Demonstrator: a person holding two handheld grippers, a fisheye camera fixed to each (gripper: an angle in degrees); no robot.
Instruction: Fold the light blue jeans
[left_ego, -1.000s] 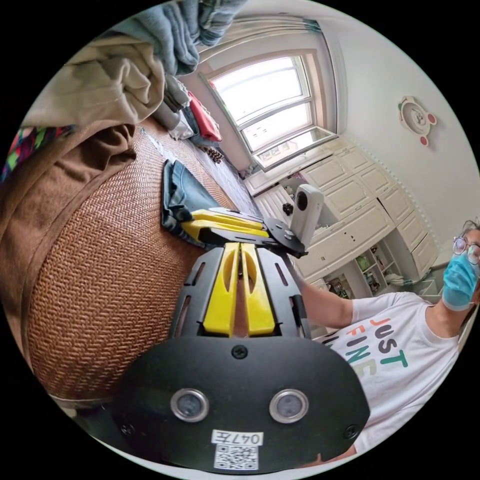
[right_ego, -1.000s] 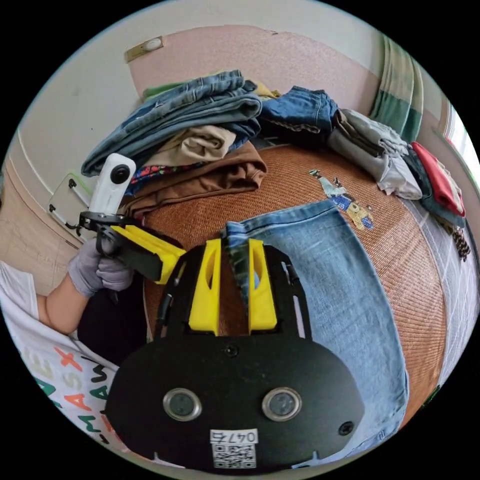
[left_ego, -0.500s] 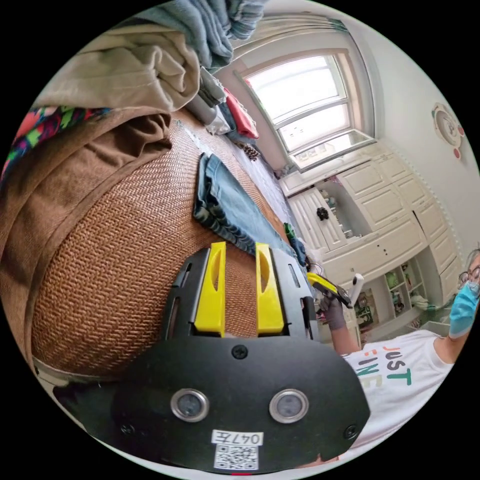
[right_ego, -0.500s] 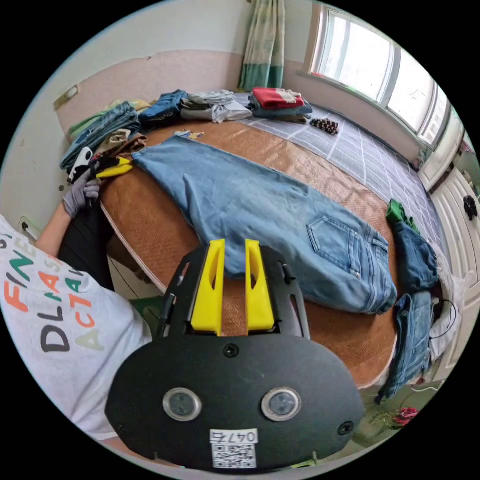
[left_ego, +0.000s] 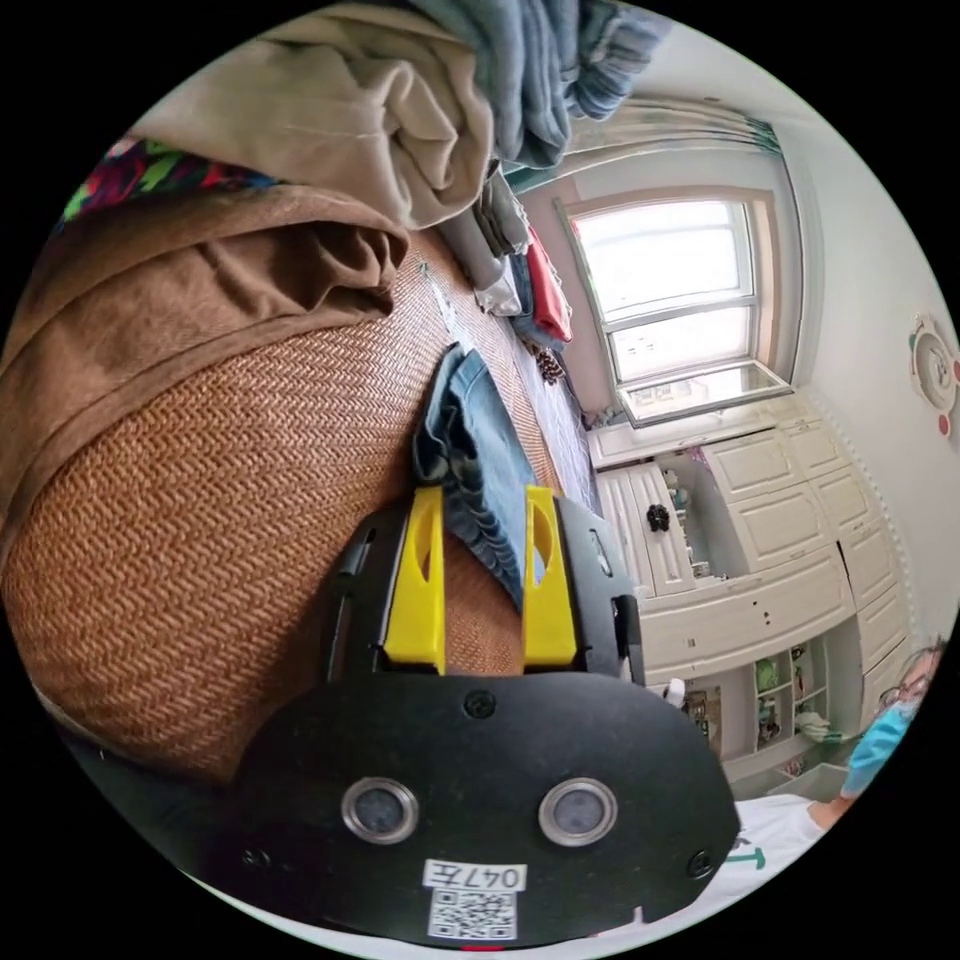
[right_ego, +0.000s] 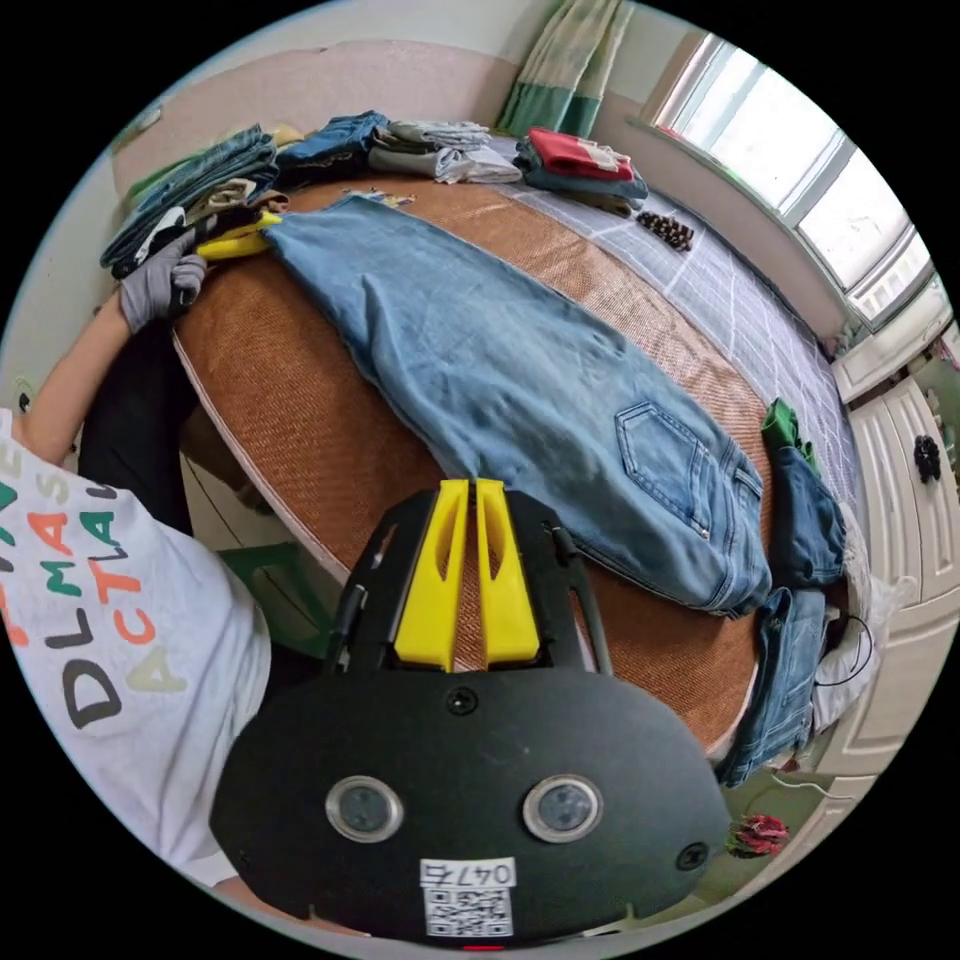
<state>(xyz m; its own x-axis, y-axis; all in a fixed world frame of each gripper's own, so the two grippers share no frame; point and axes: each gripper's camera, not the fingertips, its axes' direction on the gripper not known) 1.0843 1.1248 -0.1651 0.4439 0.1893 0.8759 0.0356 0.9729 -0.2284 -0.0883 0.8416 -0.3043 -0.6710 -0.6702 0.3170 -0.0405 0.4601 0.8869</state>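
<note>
Right gripper (right_ego: 467, 497) now nearly closed beside jeans (right_ego: 500, 370)

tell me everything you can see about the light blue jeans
The light blue jeans lie flat, one leg on the other, stretched along the woven brown mat. The faded denim shows a back pocket and waistband at one end. At the hem end, the left gripper straddles the hem with open jaws. The right gripper sits nearly closed by the near edge.

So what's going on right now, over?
Left gripper open, straddling the jeans hem. Right gripper nearly shut at their near edge, gripping nothing. Jeans flat on the mat. Nothing in the way.
</note>
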